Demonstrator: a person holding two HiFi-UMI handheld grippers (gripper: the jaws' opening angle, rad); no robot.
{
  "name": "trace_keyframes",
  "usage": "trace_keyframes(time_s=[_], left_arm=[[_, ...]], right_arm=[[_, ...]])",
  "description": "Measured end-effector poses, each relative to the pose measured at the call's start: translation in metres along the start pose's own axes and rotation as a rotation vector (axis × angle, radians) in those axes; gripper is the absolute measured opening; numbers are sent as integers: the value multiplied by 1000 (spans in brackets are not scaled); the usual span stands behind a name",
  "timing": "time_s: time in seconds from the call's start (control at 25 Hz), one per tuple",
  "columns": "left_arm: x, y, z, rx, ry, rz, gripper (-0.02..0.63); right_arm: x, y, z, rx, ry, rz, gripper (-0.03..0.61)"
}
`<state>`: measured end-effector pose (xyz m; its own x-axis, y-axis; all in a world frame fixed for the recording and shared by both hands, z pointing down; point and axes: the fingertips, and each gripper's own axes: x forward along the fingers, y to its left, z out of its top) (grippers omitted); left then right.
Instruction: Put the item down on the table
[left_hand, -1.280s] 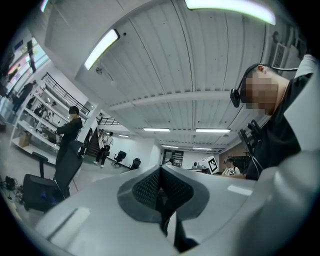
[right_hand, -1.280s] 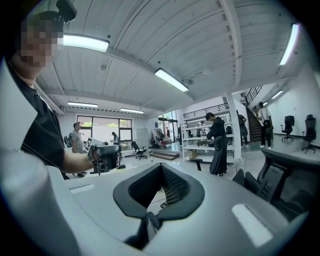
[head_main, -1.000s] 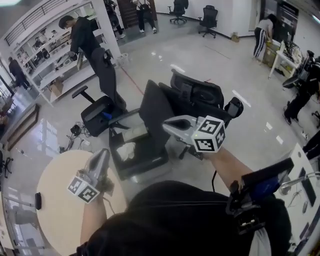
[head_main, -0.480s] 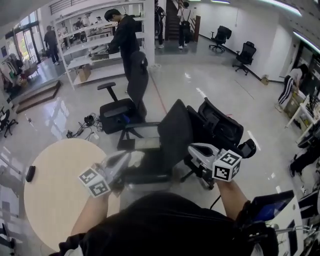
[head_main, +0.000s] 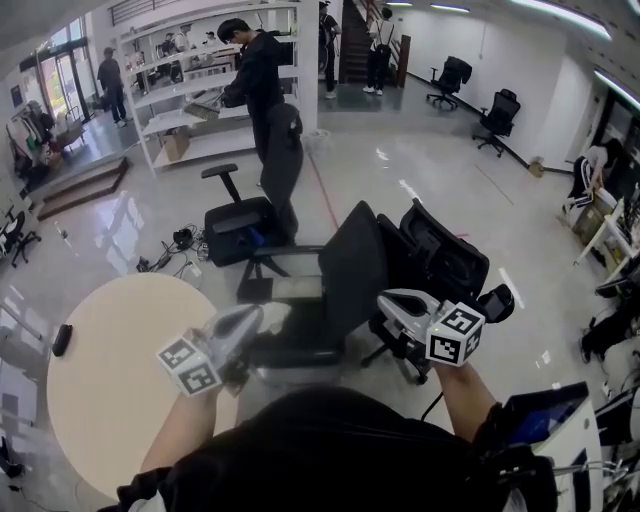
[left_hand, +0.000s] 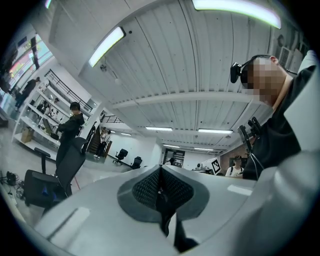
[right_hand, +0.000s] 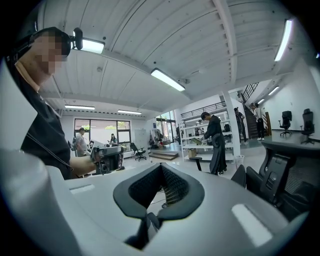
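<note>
Office floor and round table (head_main: 100, 390) at lower left look as they did half a second ago; left claw (head_main: 250, 318) and right claw (head_main: 388, 300) stay shut, empty (seemingly nothing left to set down).

Bright, even light comes from long ceiling lamps (left_hand: 107, 46), and the glossy floor (head_main: 408, 188) throws back pale glare. Both gripper views bulge strongly and fade into black, rounded edges.

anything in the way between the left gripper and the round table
Nothing visible. The left gripper hangs at the round table's right edge, and the top nearby is bare. Its jaws are shut with no item between them. A small dark object lies far off by the left edge.
</note>
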<state>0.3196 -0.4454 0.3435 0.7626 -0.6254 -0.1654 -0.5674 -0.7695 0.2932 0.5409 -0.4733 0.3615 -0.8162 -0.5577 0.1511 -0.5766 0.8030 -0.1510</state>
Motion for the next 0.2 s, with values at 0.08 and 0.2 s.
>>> trace_keyframes(time_s=[0.08, 0.2], left_arm=[[-1, -3, 0, -2, 2, -3, 2], [-2, -8, -1, -6, 7, -9, 2]], right_arm=[[-2, 2, -1, 3, -1, -1, 12], [-6, 4, -4, 9, 3, -4, 12]])
